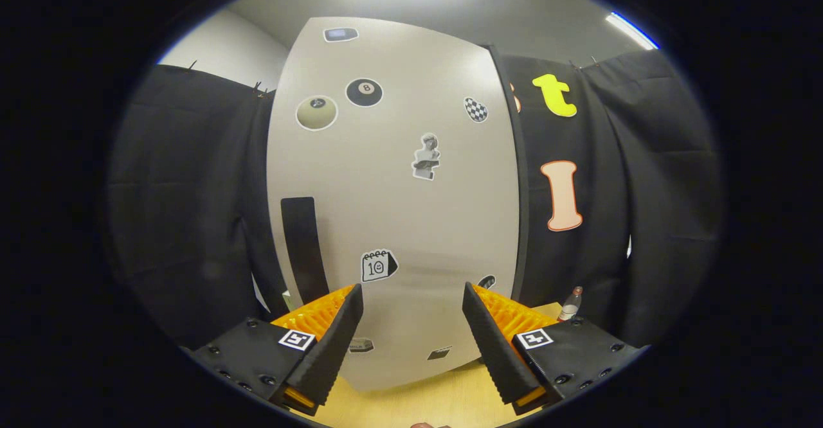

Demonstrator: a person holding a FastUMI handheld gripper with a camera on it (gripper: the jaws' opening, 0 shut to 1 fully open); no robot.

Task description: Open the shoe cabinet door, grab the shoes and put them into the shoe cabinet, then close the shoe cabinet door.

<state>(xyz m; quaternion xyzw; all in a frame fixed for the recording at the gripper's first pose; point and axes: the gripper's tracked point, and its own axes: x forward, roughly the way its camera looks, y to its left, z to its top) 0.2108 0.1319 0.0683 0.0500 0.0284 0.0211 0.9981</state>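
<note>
Shoe cabinet door, pale, shut and dotted with stickers, stands straight ahead of the gripper and rises well above it. Its dark vertical handle sits just beyond the left finger. Wooden counter lies below, between the fingers. A small bottle stands just past the right finger. The gripper is released, fingers spread wide, grasping nothing.

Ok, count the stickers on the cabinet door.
10 on the shoe cabinet door: one at top, two balls and a checkered one below, a bust mid-door, a calendar near the black handle, four low by the open gripper. Its fingers may hide more.
</note>
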